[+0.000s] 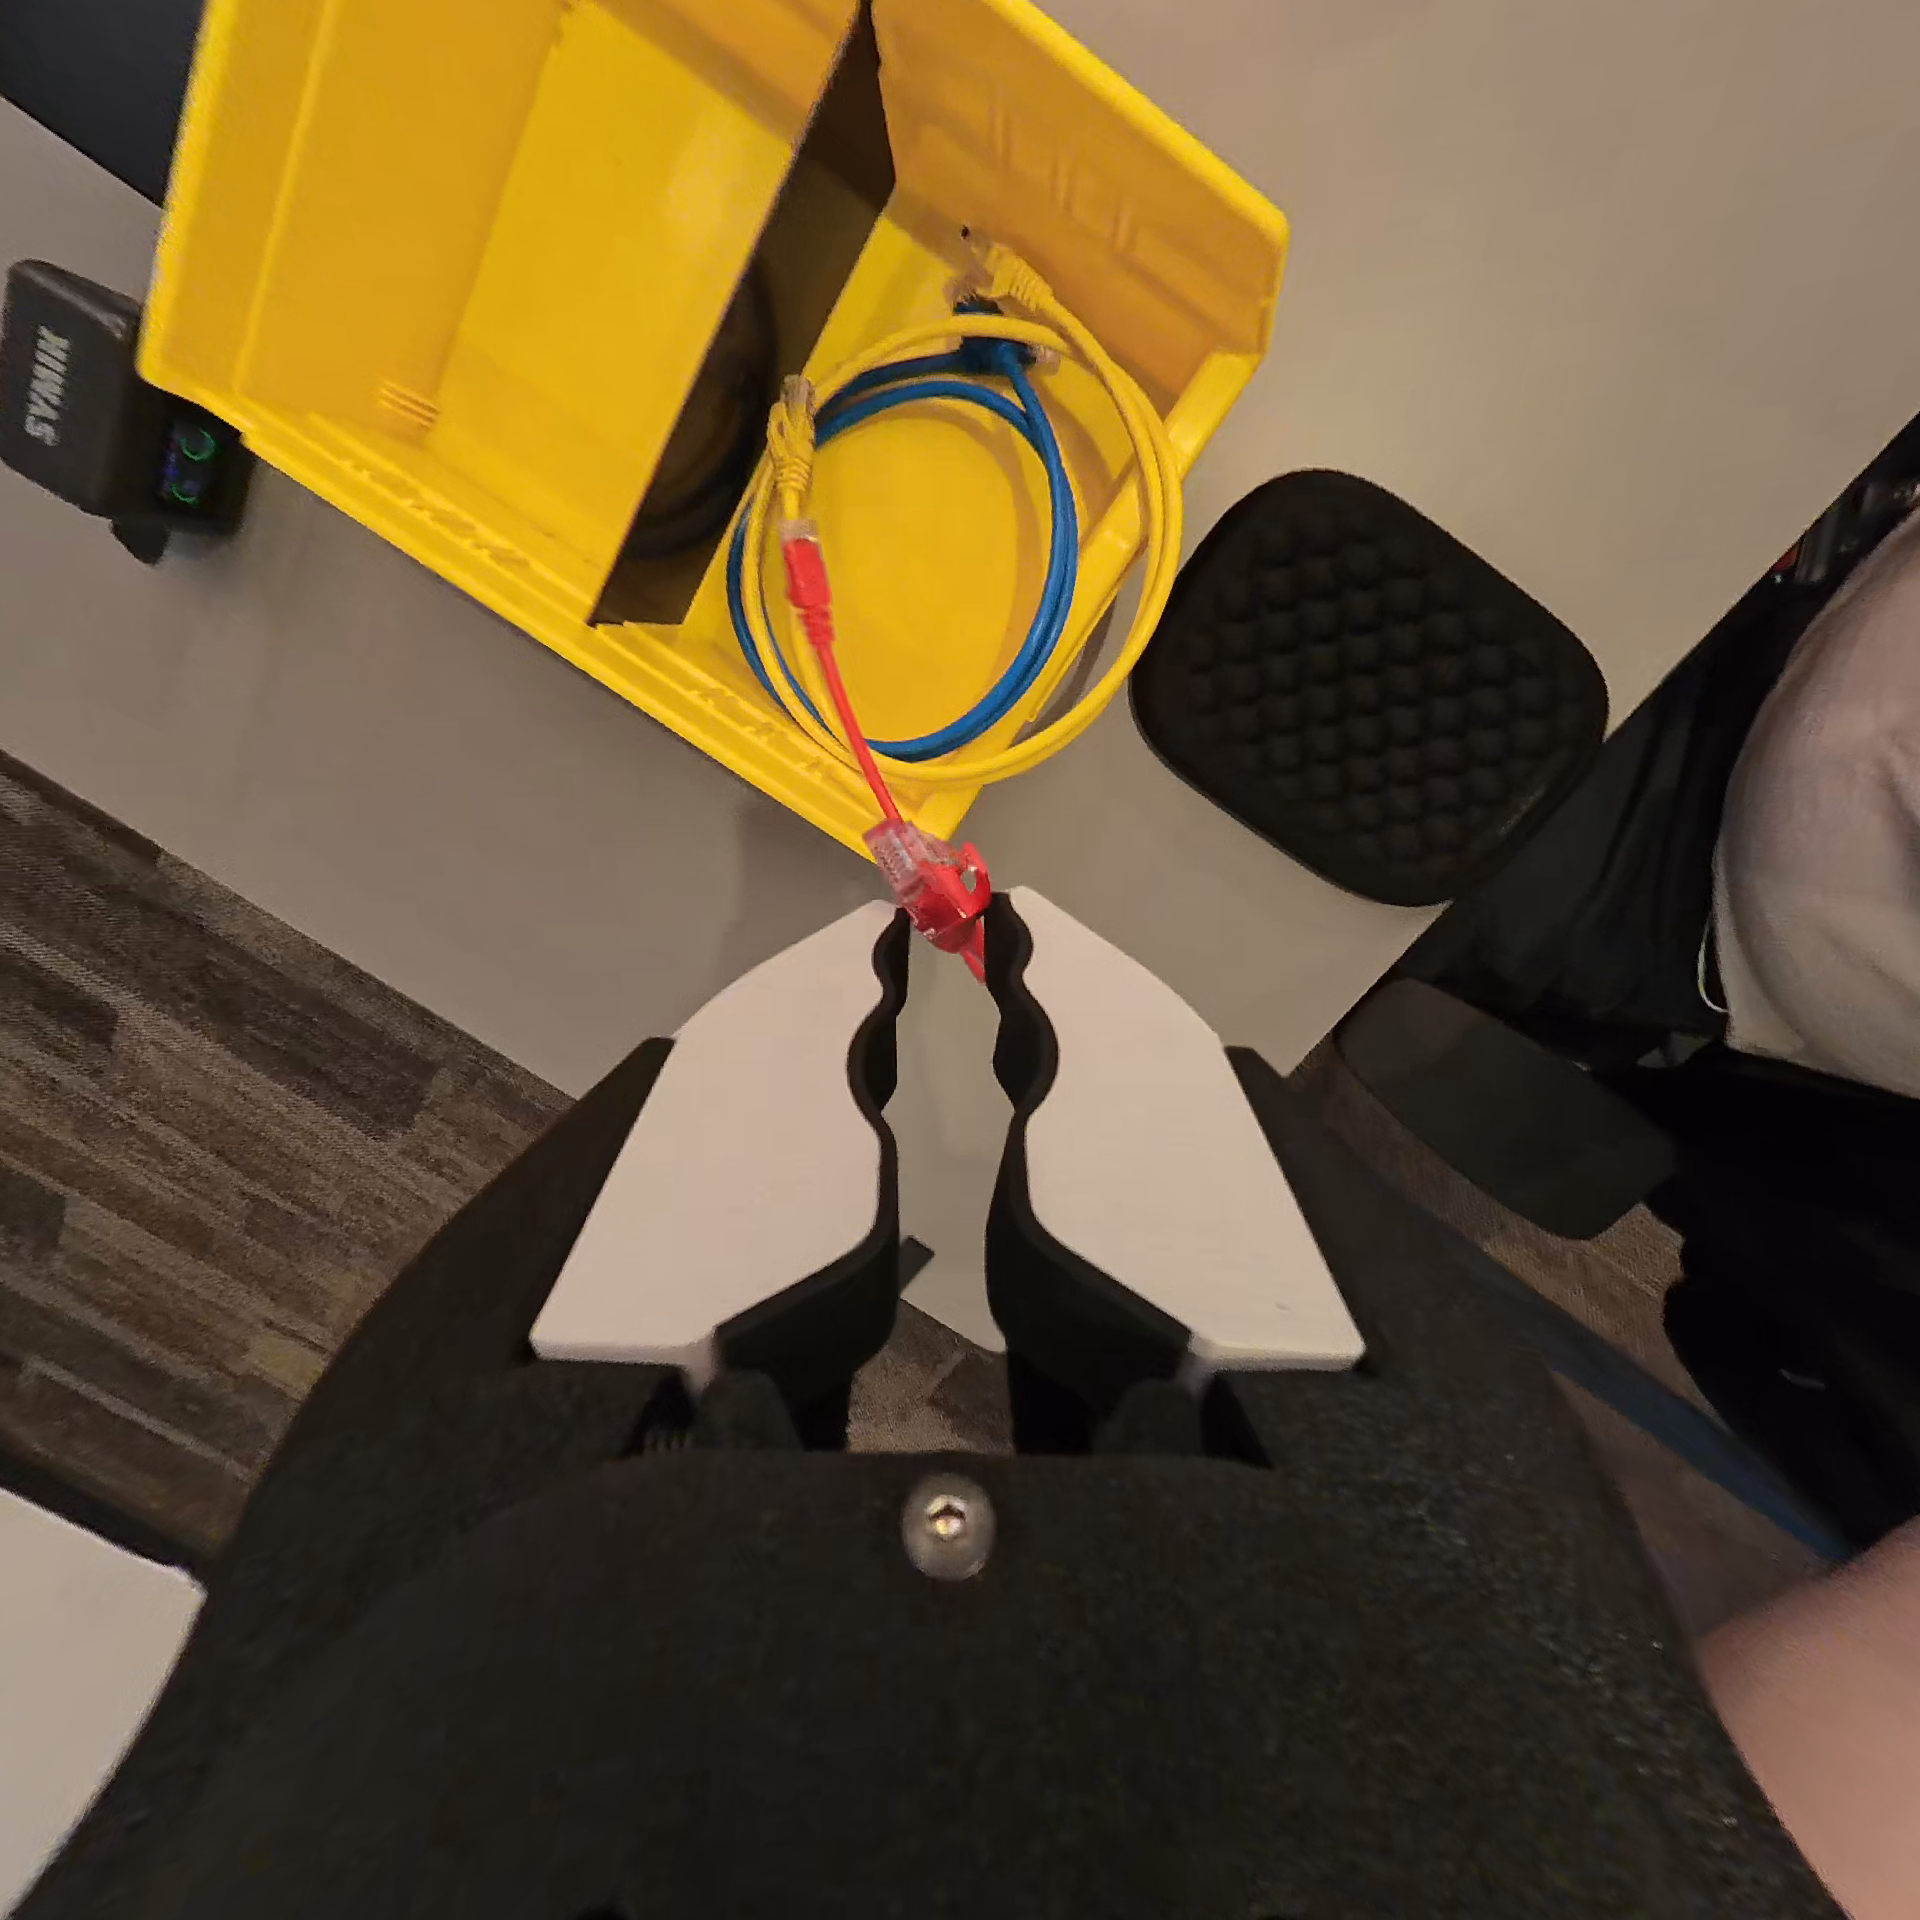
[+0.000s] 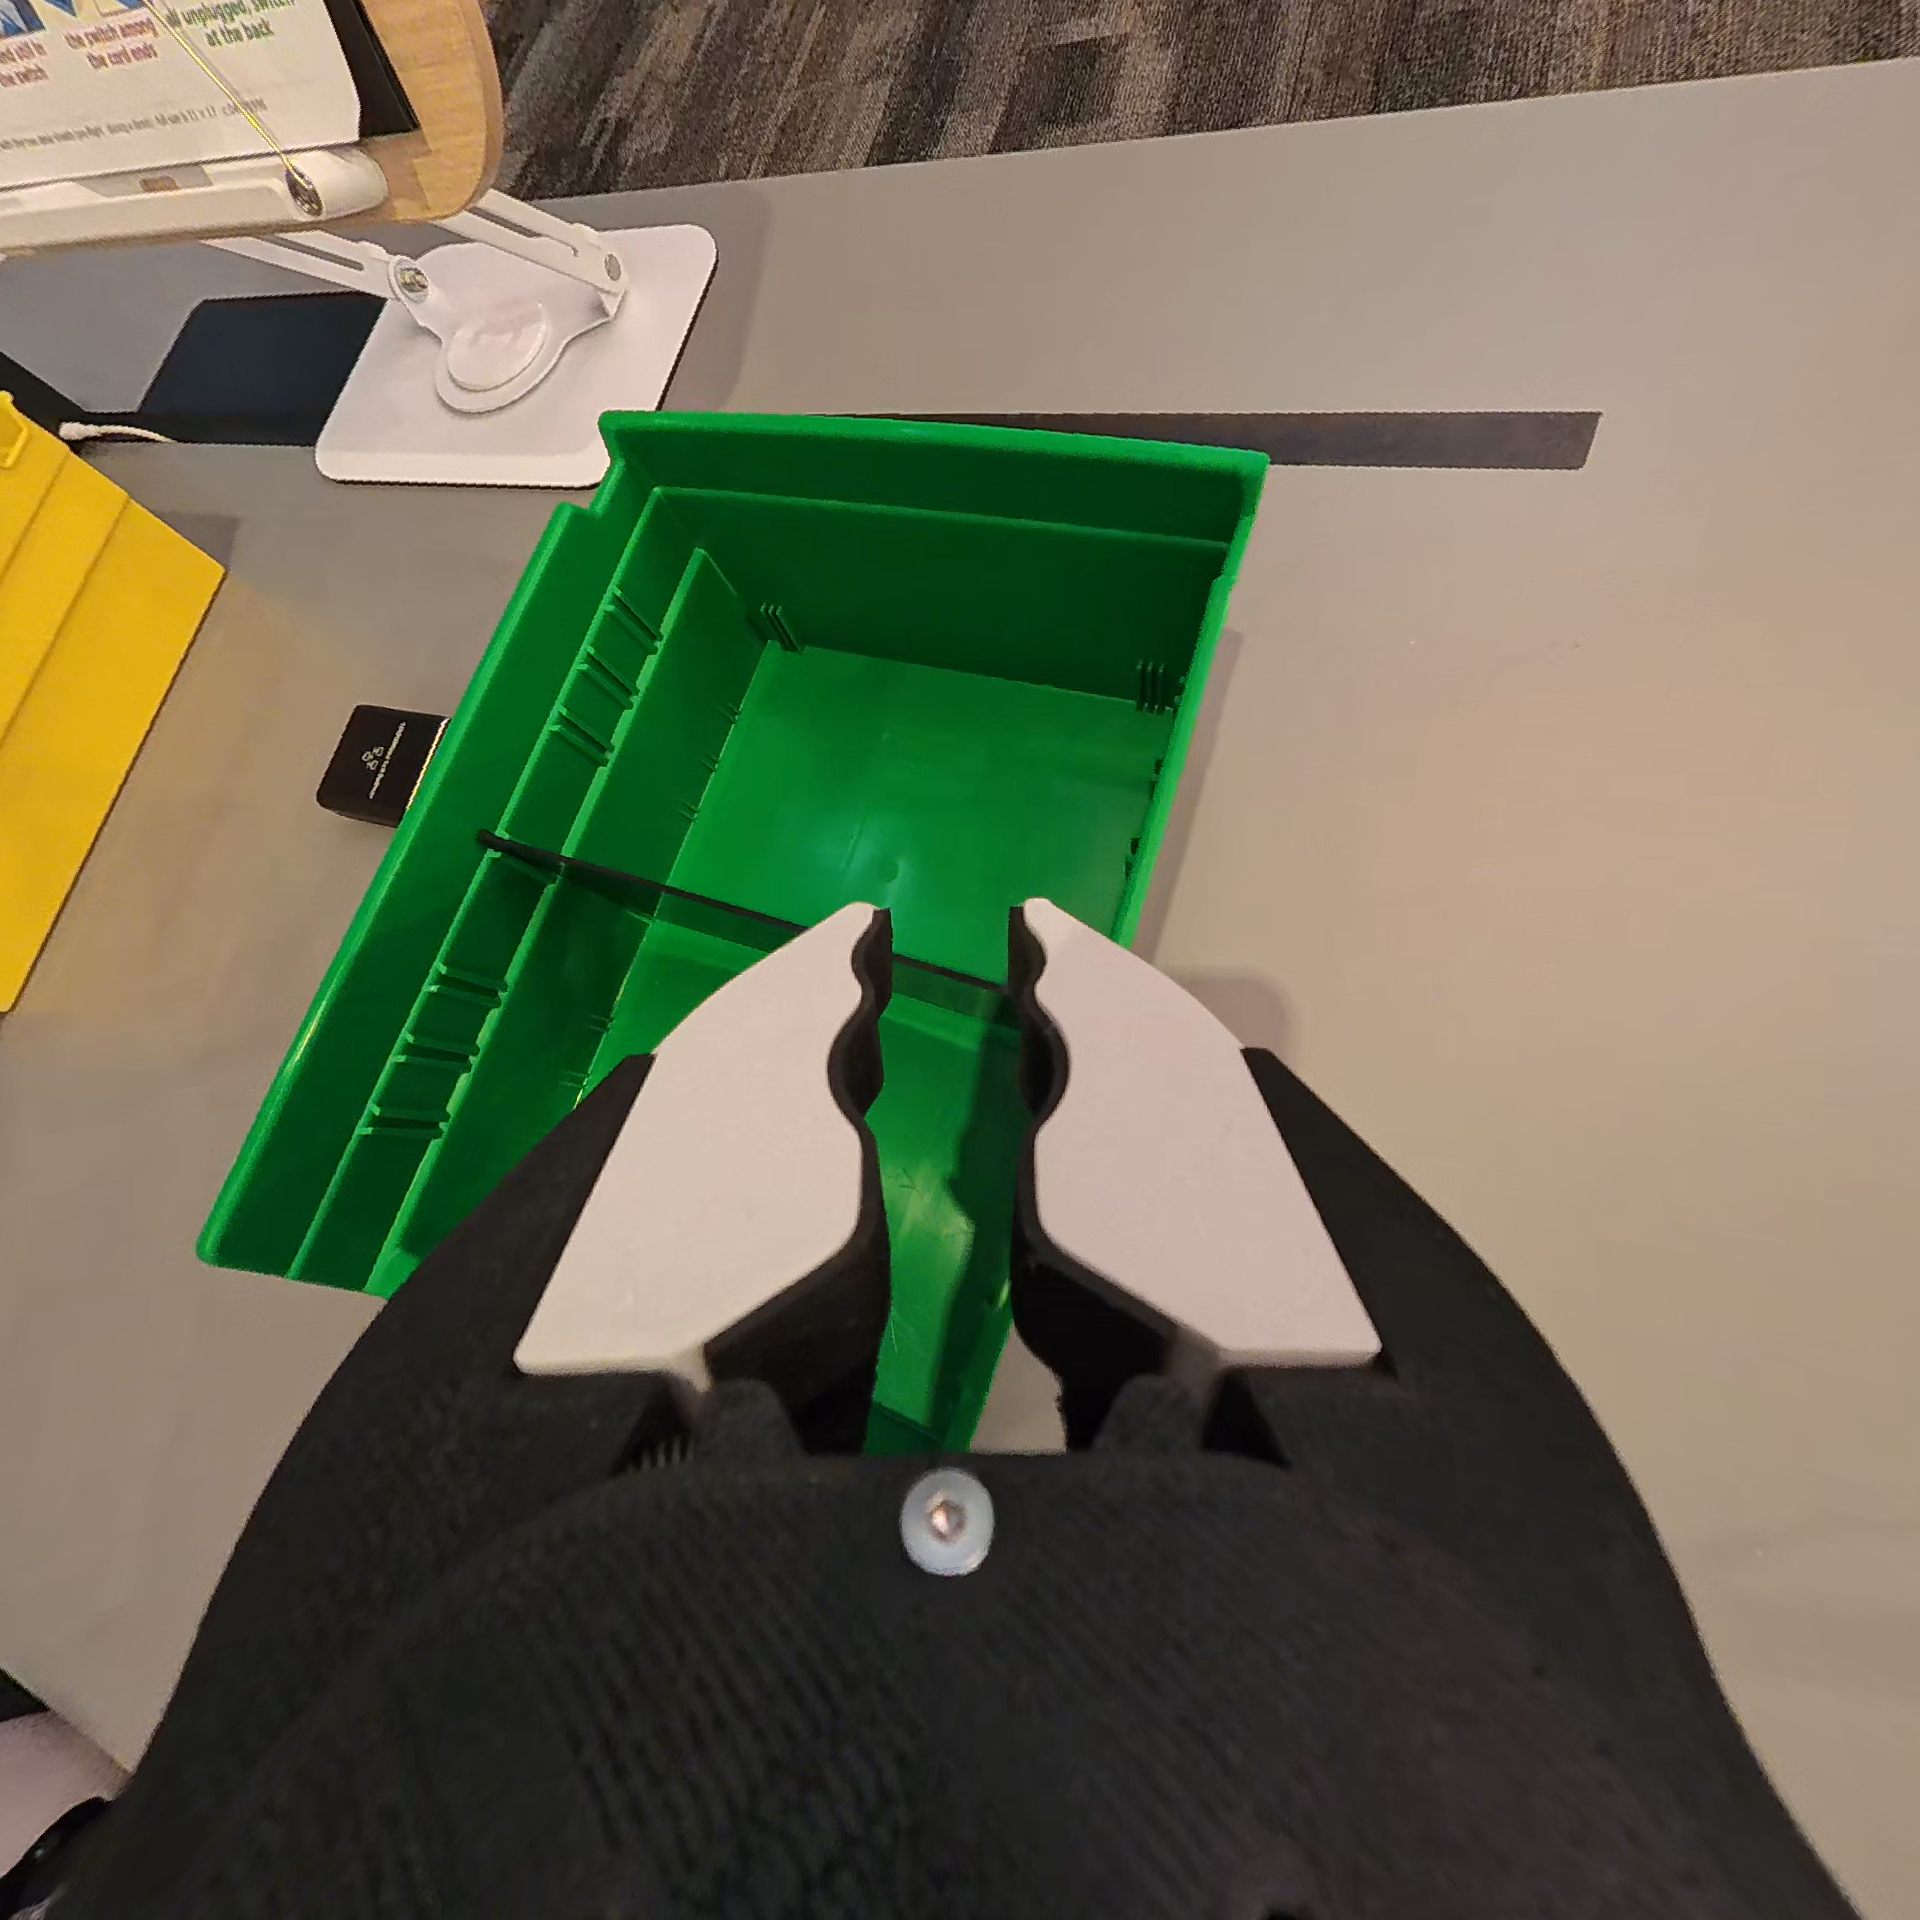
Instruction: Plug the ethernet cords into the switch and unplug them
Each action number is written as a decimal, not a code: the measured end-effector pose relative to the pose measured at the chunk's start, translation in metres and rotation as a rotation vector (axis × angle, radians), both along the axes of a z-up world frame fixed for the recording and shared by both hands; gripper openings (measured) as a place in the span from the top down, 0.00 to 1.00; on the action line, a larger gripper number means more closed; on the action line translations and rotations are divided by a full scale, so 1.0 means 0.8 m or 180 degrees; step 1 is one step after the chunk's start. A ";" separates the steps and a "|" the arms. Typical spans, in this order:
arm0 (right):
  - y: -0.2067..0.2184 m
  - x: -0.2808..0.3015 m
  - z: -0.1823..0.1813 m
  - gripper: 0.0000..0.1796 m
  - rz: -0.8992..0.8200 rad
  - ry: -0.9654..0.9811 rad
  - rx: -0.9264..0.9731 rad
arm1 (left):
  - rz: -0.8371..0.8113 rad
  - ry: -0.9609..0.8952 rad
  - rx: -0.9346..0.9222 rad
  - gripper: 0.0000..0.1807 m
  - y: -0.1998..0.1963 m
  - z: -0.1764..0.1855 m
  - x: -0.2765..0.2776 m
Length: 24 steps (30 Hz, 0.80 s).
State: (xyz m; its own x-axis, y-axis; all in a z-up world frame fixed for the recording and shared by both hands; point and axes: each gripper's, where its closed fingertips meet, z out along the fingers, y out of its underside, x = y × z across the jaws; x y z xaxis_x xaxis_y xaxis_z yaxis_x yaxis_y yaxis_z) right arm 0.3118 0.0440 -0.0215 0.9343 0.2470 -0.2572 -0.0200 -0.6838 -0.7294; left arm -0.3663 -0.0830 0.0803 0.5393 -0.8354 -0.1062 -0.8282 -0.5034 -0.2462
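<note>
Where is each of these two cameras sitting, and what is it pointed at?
Left wrist view: on the left gripper, looking down its fingers at the yellow bin; the tips pinch a red cord; a forearm shows at lower right.
Right wrist view: on the right gripper, looking down into the green bin; jaws apart, empty.
Shared: the grey table and the yellow bin.

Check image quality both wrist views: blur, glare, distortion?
Left wrist view: motion blur smears the yellow bin and its ribs; red plug in the left gripper stays sharp; fisheye bends the edges. Right wrist view: sharp, soft glare on the green bin floor, warm light, mild shadows.
</note>
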 end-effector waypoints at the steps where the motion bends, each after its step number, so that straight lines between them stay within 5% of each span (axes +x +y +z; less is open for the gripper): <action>1: 0.000 -0.001 0.000 0.87 0.0009 -0.0012 -0.0008 | -0.0024 -0.0022 0.0057 0.93 0.003 0.005 0.004; 16: -0.001 -0.005 -0.008 0.87 0.0064 -0.0143 -0.0121 | -0.1317 -0.0050 0.0555 0.93 0.048 0.096 0.215; 24: 0.001 -0.008 -0.012 0.87 0.0113 -0.0092 -0.0140 | -0.1635 -0.0175 0.0719 0.93 0.087 0.032 0.323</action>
State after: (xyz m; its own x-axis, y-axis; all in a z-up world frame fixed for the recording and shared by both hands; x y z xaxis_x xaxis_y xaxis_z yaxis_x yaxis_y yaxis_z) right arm 0.3058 0.0447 -0.0309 0.9323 0.2692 -0.2414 0.0256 -0.7152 -0.6985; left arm -0.1081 -0.0136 0.1059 0.0791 -0.9519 -0.2962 -0.9360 0.0313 -0.3507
